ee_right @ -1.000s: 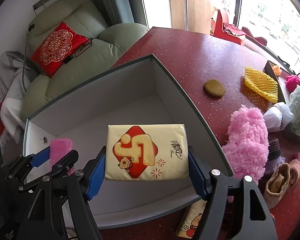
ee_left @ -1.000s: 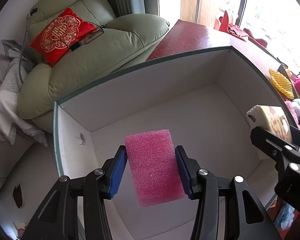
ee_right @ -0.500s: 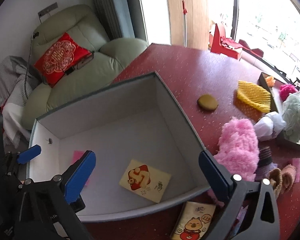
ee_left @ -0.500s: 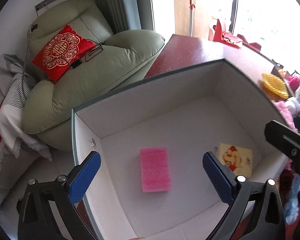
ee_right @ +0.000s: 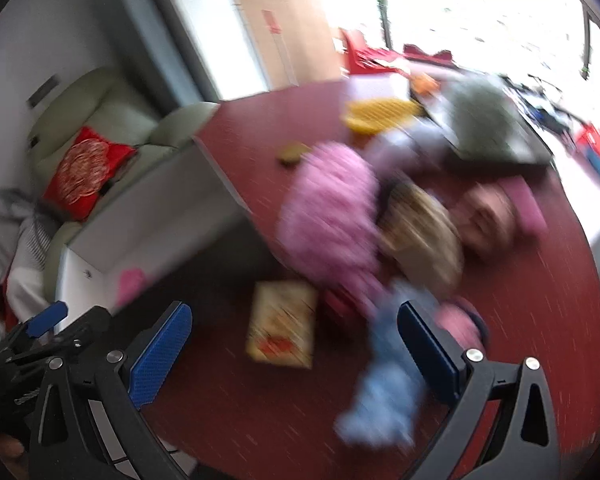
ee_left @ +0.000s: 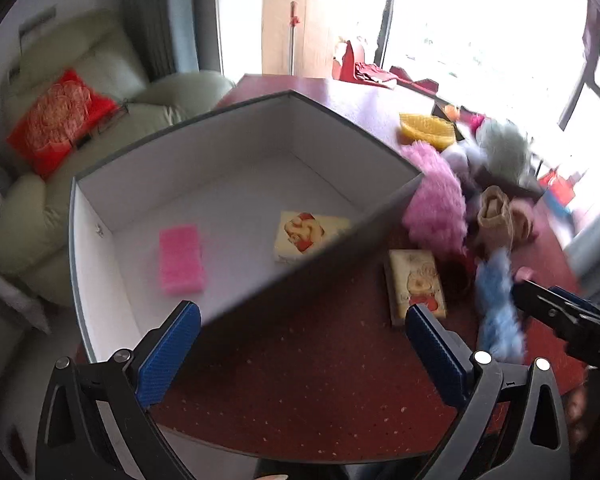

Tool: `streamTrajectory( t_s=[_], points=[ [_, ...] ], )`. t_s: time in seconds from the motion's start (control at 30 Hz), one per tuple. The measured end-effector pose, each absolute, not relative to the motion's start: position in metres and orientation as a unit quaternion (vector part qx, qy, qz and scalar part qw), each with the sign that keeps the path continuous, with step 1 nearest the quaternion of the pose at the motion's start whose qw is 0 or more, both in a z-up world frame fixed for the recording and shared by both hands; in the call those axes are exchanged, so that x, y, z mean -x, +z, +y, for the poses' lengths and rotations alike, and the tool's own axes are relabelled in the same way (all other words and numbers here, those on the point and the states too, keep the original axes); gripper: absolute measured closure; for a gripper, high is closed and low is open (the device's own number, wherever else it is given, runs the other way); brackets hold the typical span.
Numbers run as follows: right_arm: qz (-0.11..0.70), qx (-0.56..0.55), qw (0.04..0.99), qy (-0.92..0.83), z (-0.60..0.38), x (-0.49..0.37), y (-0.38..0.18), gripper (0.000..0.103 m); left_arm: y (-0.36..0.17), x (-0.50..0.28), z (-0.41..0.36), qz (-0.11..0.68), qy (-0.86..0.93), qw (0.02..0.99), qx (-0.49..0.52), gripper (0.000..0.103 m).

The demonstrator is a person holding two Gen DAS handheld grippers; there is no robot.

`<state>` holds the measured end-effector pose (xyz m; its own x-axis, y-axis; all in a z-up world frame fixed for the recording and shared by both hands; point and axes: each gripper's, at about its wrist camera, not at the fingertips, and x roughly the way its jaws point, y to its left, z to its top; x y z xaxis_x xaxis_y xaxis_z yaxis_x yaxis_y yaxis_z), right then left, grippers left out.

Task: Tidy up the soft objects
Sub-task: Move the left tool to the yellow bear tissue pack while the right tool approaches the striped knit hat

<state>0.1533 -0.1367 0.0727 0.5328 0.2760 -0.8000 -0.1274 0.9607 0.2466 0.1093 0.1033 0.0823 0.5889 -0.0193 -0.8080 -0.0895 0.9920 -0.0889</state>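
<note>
Two items in box [ee_left: 100, 320] | pink sponge [ee_left: 180, 258] | yellow tissue pack [ee_left: 306, 234]

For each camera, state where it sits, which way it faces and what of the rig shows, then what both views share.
Left wrist: on the left gripper, looking down over the white box holding a pink sponge and tissue pack; its open blue pads show, and the right gripper at the right edge.
Right wrist: on the right gripper, blurred, facing the red table and soft pile; the left gripper shows at lower left.
Shared: box, sponge, second tissue pack, pink fluffy item.
</note>
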Motion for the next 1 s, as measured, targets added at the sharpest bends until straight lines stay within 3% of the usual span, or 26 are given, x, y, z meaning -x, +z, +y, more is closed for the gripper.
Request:
streamTrajectory(
  t_s=[0.1,0.4,0.7,1.0],
  points=[
    [0.492,-0.1,0.861,0.082,-0.175,-0.131,0.048,0.0,0.069,-0.097,0.065,0.449,0.025,0.893,0.001,0.0],
    [0.518,-0.156,0.841,0.013,-0.245,-0.093,-0.002,0.0,0.025,-0.097,0.01,0.49,0.003,0.872,-0.01,0.0],
    [0.492,-0.174,0.853,-0.005,-0.263,-0.114,0.007,0.0,0.019,-0.143,-0.012,0.475,0.003,0.88,-0.023,0.0],
    [0.494,-0.145,0.857,0.008,-0.245,-0.168,0.009,0.0,-0.01,-0.183,-0.025,0.511,0.024,0.859,-0.021,0.0]
  ],
)
